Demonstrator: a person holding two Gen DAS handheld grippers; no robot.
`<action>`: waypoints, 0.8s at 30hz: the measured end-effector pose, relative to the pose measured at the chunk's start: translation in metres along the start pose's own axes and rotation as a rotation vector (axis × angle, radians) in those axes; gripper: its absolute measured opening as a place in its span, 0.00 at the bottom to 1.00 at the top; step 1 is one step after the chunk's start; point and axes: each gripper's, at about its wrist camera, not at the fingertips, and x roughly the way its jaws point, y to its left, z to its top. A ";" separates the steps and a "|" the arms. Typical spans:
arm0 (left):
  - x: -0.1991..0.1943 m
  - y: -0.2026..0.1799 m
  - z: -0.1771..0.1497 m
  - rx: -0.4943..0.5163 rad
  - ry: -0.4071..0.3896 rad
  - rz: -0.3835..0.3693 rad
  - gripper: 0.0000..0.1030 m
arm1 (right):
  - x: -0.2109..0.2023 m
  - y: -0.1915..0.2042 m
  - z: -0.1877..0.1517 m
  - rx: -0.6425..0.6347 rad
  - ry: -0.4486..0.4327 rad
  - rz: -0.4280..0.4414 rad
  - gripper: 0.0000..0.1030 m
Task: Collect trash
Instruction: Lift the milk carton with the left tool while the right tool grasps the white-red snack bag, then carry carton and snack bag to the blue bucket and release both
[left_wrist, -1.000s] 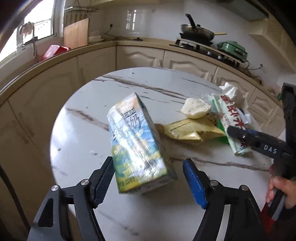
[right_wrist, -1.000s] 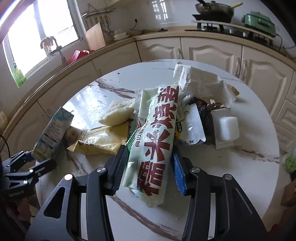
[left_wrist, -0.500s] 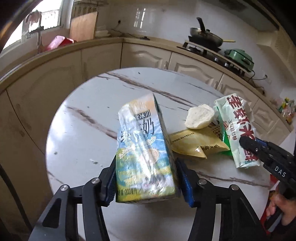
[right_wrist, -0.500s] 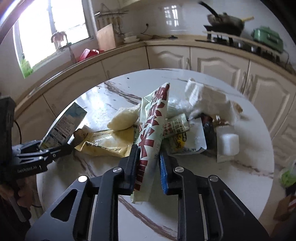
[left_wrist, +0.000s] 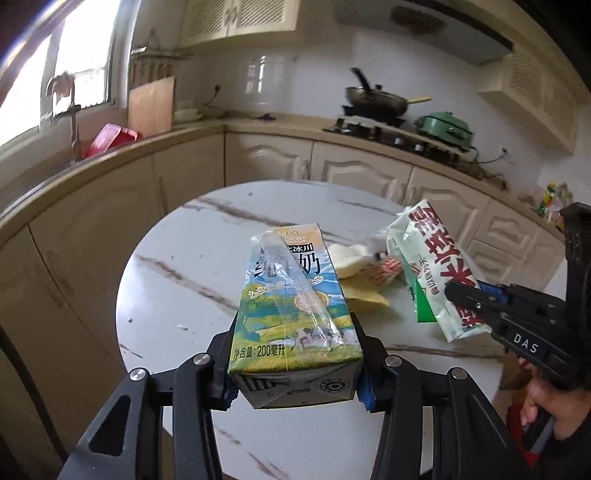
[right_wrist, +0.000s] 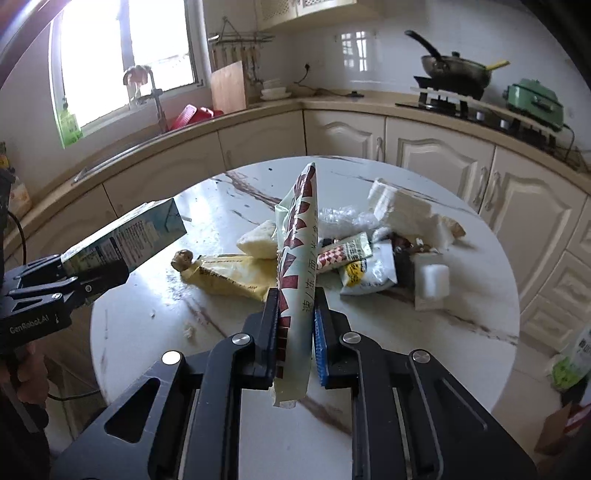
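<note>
A blue-and-green milk carton (left_wrist: 291, 314) is held clear of the round marble table (left_wrist: 177, 280). My left gripper (left_wrist: 294, 373) has its jaws closing, and both pads press the carton's lower sides. In the right wrist view the carton (right_wrist: 125, 236) sticks out of the left gripper (right_wrist: 92, 273) at the left. A long white wrapper with red characters (right_wrist: 297, 236) stands edge-on in my right gripper (right_wrist: 295, 325). Its jaws are closing too, with the pads pinching the wrapper's lower end. From the left wrist, the wrapper (left_wrist: 432, 258) and right gripper (left_wrist: 465, 295) appear at the right.
On the table (right_wrist: 147, 317) lie a yellow packet (right_wrist: 229, 275), a pale bun-like lump (right_wrist: 258, 240), a white sachet (right_wrist: 369, 273), a white block (right_wrist: 430, 280) and crumpled white packaging (right_wrist: 402, 210). Cream cabinets ring the table. A green-white bag (right_wrist: 569, 365) sits on the floor at the right.
The left jaws came in onto the carton and raised it off the table. The right jaws narrowed on the wrapper, which turned edge-on and rose.
</note>
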 end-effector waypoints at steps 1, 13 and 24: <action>-0.002 -0.005 -0.001 0.010 -0.006 -0.010 0.43 | -0.005 -0.003 0.000 0.008 0.000 0.000 0.15; -0.014 -0.133 0.007 0.178 -0.019 -0.166 0.43 | -0.109 -0.094 -0.030 0.164 -0.130 -0.078 0.16; 0.067 -0.311 -0.007 0.383 0.158 -0.372 0.44 | -0.183 -0.232 -0.125 0.389 -0.098 -0.281 0.16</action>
